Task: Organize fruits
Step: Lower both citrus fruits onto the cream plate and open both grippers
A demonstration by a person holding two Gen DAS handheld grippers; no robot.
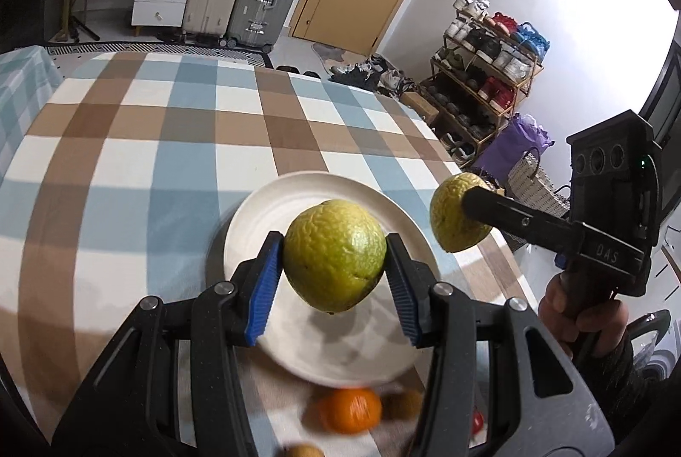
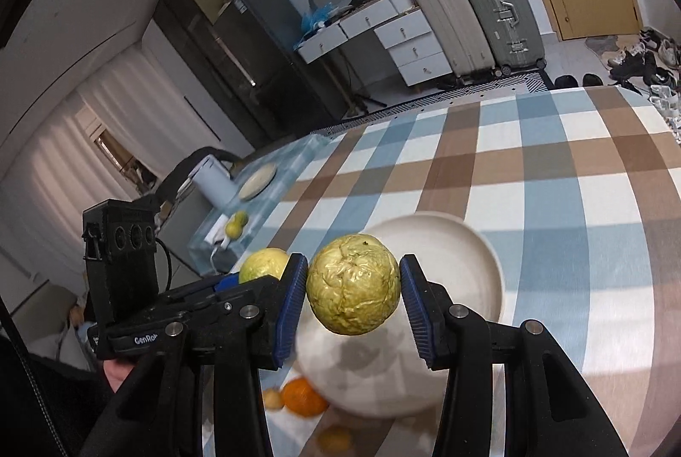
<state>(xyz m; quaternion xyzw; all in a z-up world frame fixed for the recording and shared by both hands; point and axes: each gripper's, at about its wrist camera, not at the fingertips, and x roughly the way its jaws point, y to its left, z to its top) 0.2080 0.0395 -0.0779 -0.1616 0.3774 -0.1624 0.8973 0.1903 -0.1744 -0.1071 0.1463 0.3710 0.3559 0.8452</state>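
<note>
Presently, step in hand: both fruits are aloft above the plate, so the carry looks nearly over and the set-down is judged not yet done
Left claw: left gripper (image 1: 334, 257) is clamped on a wrinkled green guava (image 1: 335, 255), blue pads (image 1: 264, 289) pressed to its two sides; the fruit hangs clear of any surface
Right claw: right gripper (image 2: 353, 293) pinches a yellower guava (image 2: 353, 284), also lifted; the pad on one side touches the skin, the other pad shows a slight sliver of gap in the right wrist view, yet the fruit stays up
Mutual position: from the left wrist view the right claw enters from the right, its fruit (image 1: 455, 212) beside and slightly beyond the left claw's fruit, the two not touching
Plate: white plate (image 1: 264, 218) lies directly below and ahead of both claws, bare, with shadows of the held fruits on it
Loose fruit: an orange (image 1: 350, 410) sits on the checked cloth (image 1: 149, 159) just below the left claw, at the near rim of the plate, flanked by small brownish fruits, blurred
Next move calls for: lowering each fruit until it rests on the plate before the jaws part, one claw at a time, placed apart so that neither rolls off
Remaining work: the orange and the small fruits appear yet to be gathered
</note>
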